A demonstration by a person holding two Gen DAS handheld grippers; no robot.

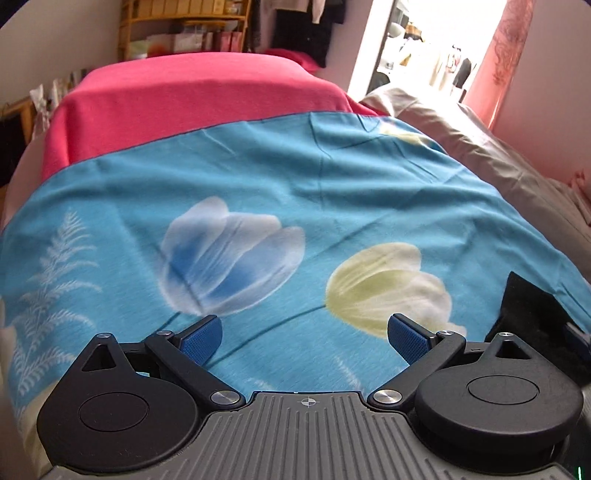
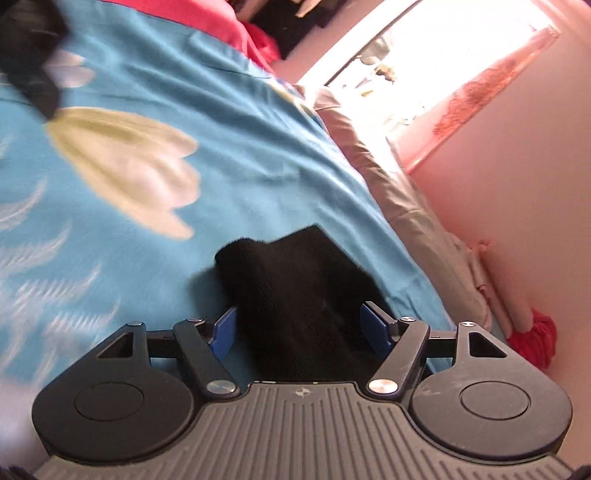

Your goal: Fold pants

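On blue sheet: black pants between spread right gripper fingers.

Pink walls, glaring window, wooden shelf beyond the bed.

Your left gripper hovers over the sheet; the pants lie right of its fingers. The pants sit between your right gripper fingers, on the sheet.
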